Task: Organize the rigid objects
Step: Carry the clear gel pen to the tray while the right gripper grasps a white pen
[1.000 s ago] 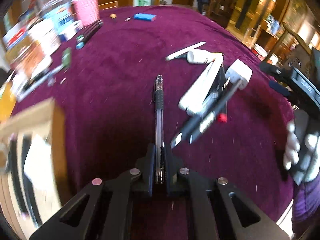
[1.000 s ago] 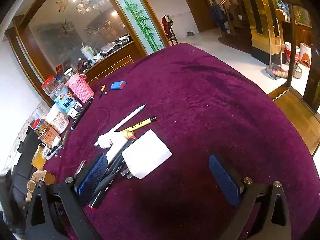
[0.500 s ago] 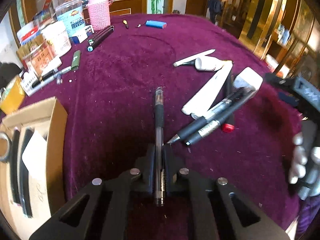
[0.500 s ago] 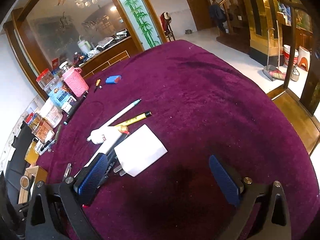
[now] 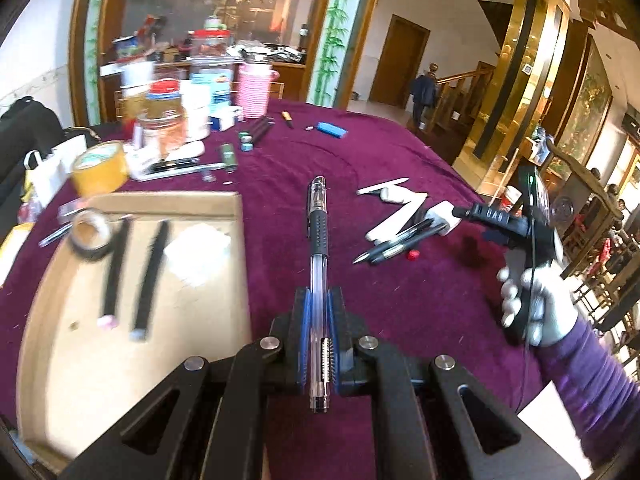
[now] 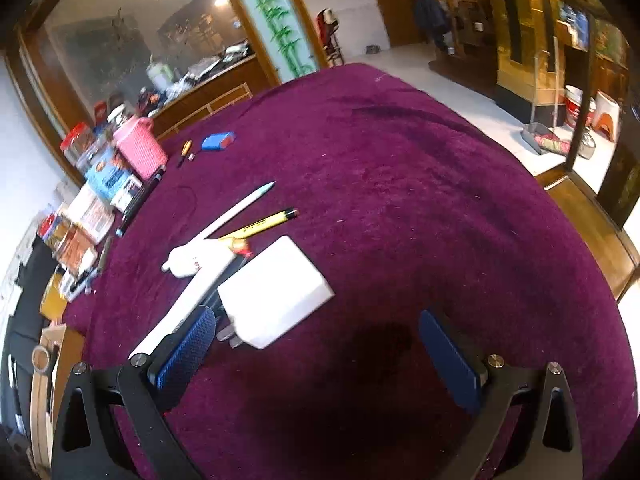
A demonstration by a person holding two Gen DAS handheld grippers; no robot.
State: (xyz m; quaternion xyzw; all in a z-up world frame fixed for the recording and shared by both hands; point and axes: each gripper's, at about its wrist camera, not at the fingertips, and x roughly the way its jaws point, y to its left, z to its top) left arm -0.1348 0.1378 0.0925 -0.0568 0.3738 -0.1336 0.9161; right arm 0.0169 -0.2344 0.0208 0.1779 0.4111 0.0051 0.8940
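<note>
**Pen pinched in my left fingers, above the surface beside the box**

My left gripper has its fingers pressed together on a clear pen with a black rubber grip. The pen runs straight out along the fingers, its tip pointing away from me and its rear end sticking out behind the pads toward the camera. It hangs over the purple cloth of the surface, just right of the cardboard box.

Inside the box I see a tape roll, two dark strips lying side by side, and a white pad; that side of the left wrist view is blurred.

To the right of the pen lies a small heap: two dark pens, a red cap and a long white piece.

In the right wrist view my right gripper has its fingers spread wide with nothing between them. It hovers low over the cloth. A white charger sits just ahead of the left pad, close to it, with a white pen and a yellow pen farther out.

In the left wrist view, a gloved hand in a purple sleeve holds the right gripper's handle.

Along the far left edge stand jars, a pink cup and a yellow tape roll. A blue lighter lies farther back.
</note>
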